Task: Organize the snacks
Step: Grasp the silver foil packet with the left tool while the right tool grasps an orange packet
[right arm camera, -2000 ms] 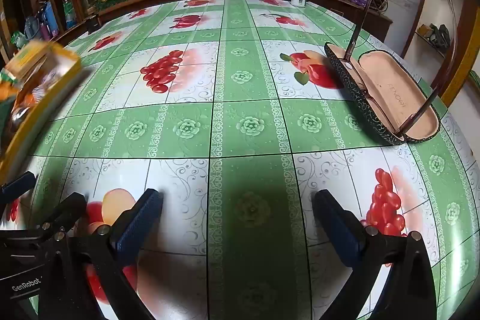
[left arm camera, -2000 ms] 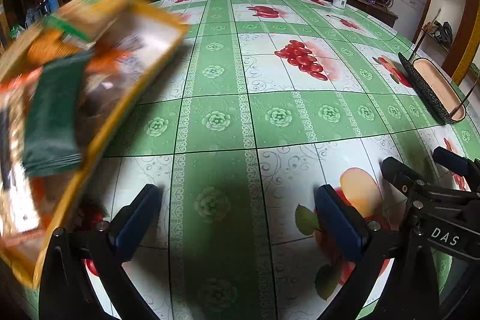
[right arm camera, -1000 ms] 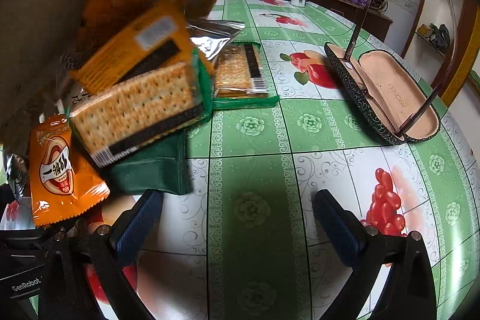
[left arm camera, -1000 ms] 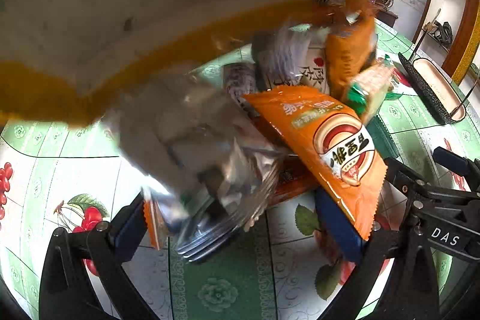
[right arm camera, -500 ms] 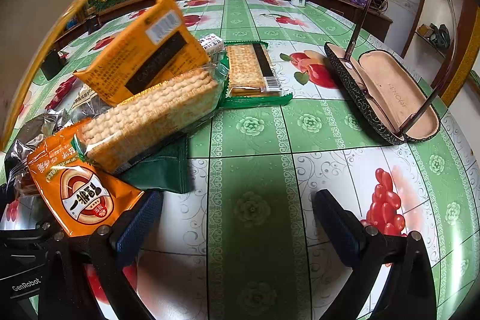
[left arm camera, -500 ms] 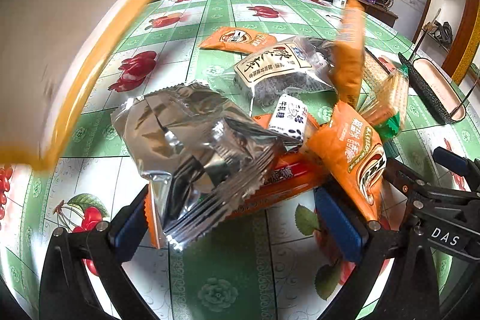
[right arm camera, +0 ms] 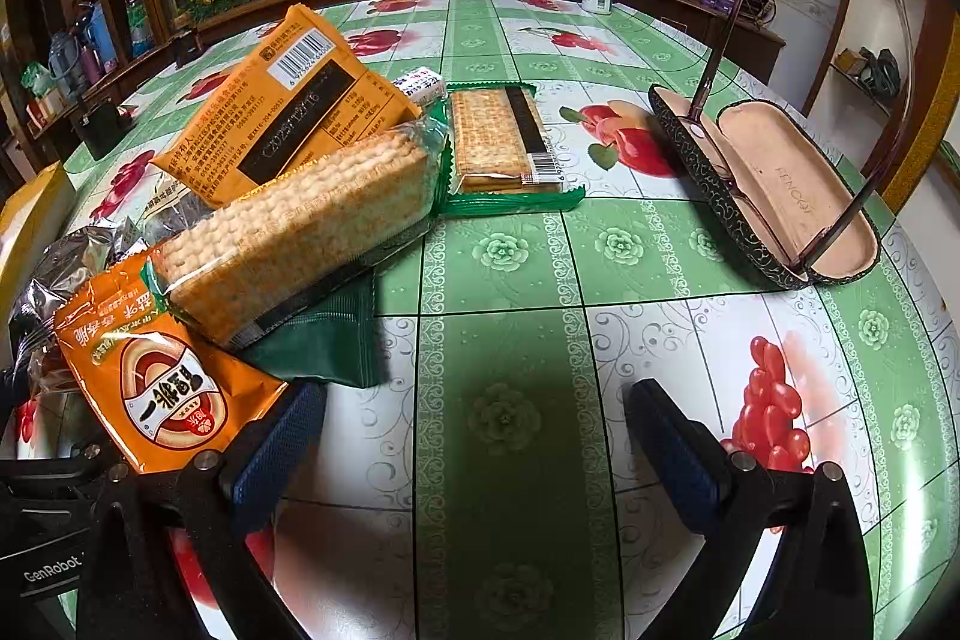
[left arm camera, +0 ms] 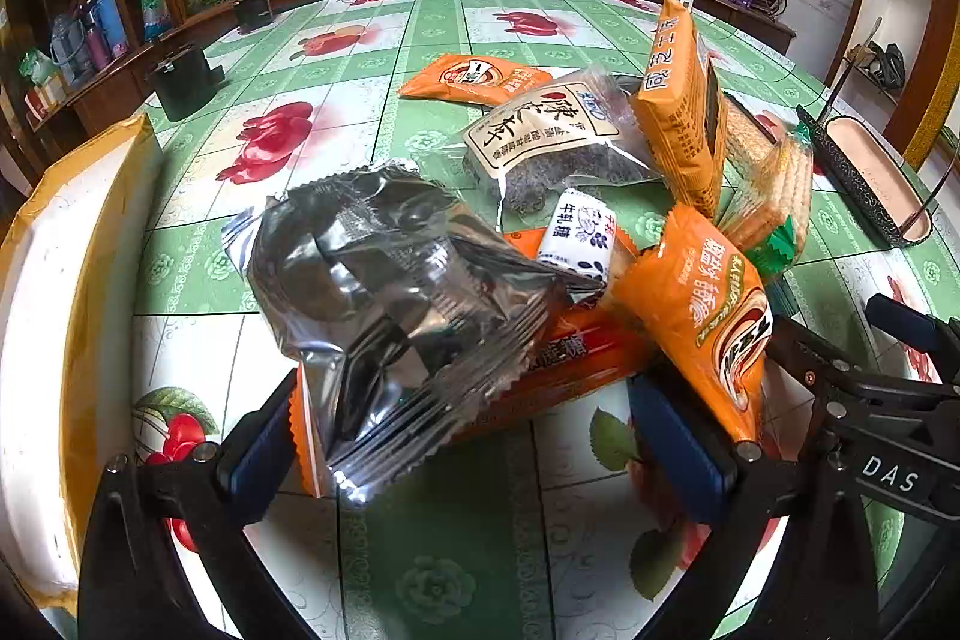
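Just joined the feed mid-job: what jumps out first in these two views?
A jumbled heap of snack packets: a crinkled silver bag lies right in front of the open left gripper, with orange packets and cracker packs leaning on one another beside it. Off to the right, apart from the heap, an open glasses case holds a pair of glasses, and the right gripper is open over bare tablecloth.

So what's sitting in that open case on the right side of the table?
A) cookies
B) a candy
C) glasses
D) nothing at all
C: the glasses stand in the open case with their arms sticking up, apart from the snack pile.
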{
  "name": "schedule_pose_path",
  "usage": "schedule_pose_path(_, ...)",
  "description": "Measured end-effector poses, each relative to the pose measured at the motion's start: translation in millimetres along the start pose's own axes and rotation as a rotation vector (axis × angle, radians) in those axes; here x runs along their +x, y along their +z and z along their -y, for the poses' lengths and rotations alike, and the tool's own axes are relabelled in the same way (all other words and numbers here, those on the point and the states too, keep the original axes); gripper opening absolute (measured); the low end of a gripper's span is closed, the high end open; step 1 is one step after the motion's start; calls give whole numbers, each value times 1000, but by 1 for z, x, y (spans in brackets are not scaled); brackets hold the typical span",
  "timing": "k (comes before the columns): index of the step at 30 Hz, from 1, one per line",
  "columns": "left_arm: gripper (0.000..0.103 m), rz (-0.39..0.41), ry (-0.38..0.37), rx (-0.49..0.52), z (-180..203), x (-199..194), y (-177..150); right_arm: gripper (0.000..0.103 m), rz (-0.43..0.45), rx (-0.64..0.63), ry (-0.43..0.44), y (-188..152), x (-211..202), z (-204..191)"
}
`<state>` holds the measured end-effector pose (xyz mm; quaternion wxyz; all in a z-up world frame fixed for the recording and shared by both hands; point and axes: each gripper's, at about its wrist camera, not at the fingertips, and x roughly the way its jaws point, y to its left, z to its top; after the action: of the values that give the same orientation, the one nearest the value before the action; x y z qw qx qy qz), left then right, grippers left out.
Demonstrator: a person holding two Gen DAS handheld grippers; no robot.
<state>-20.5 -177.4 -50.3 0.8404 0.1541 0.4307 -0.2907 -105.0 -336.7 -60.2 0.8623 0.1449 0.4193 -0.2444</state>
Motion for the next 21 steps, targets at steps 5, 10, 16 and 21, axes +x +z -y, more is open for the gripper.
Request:
schedule_pose_path(5,103,0,1,0,1,0,0,102,0,-1,-1,0,0,0)
schedule_pose_path(10,103,0,1,0,2,1,0,102,0,0,0,0,0,0)
schedule_pose_path(16,103,-44,-48,55,-3,-4,-1,102,-4,1,-2,0,-1,-1)
schedule_pose_path(21,103,-55,-202,-3,-35,-33,-8,102,-26,-54,104,-4,-8,6)
